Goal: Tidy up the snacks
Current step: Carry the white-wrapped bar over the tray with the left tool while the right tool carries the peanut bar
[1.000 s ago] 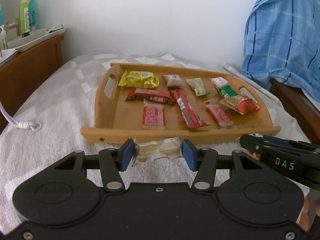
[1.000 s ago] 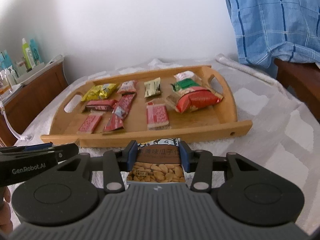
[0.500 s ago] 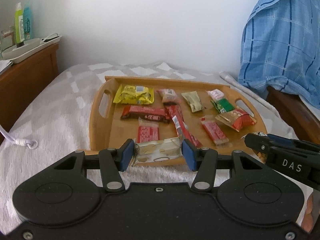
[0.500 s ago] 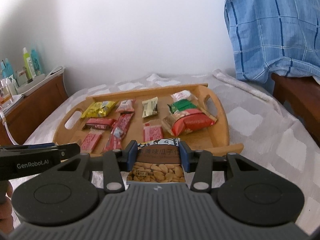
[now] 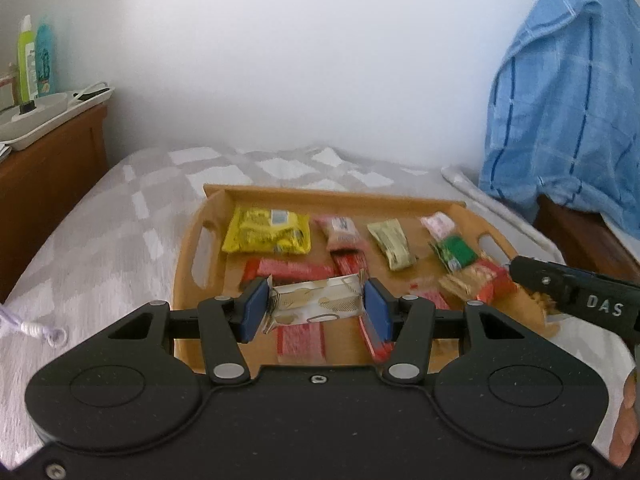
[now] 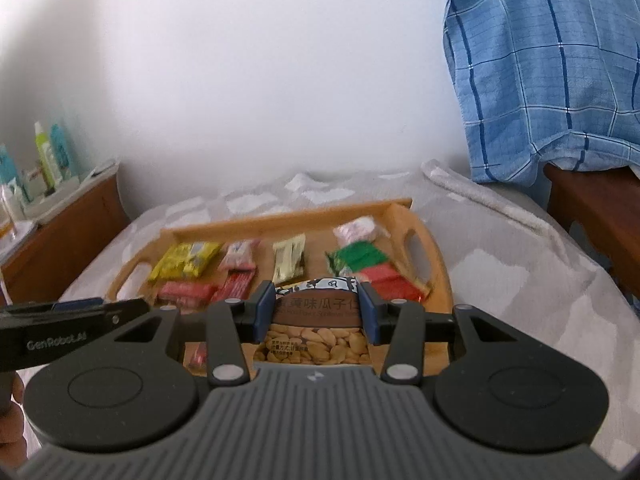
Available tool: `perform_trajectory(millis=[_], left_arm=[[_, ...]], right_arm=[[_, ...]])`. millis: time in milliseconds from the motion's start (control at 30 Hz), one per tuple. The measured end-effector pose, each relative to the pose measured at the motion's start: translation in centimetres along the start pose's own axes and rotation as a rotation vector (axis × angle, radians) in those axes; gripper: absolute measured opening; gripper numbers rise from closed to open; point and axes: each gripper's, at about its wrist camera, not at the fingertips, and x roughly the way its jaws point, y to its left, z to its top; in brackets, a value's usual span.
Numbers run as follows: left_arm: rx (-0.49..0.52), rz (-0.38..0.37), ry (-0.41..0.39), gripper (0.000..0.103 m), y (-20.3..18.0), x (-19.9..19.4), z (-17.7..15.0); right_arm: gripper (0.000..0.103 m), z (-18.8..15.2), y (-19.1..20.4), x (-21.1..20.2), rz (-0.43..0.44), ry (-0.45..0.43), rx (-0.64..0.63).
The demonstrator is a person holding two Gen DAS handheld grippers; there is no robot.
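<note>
White snack bar (image 5: 316,304) crosswise in left claw (image 5: 316,308), seed packet (image 6: 316,320) upright, pinched by right claw (image 6: 316,312)

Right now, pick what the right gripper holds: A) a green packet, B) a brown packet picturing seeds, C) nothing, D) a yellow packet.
B: the right gripper pads clamp the brown seed packet; the yellow and green ones lie on the tray.
</note>
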Motion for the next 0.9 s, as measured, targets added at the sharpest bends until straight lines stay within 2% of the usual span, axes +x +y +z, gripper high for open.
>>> perform_trajectory(millis=[333, 467, 600, 900], left_arm=[[-0.042, -0.004, 0.017, 0.05, 1.8, 3.0, 3.5], [-0.042, 0.006, 0.043, 0.05, 2.3, 4.4, 3.5], [-0.034, 0.027, 0.063, 0.05, 2.7, 5.5, 3.0], [-0.026, 0.052, 0.103, 0.051, 3.4, 7.1, 1.8]], right_arm=[[0.049, 3.5, -1.0, 2.6, 0.031, -0.001, 0.01], [0.049, 4.1, -0.7, 4.1, 0.048, 0.03, 0.003], [0.049, 4.5, -0.6, 6.0, 0.081, 0.077, 0.048], [0.049, 3.1, 0.8, 8.5, 0.145, 0.144, 0.049]])
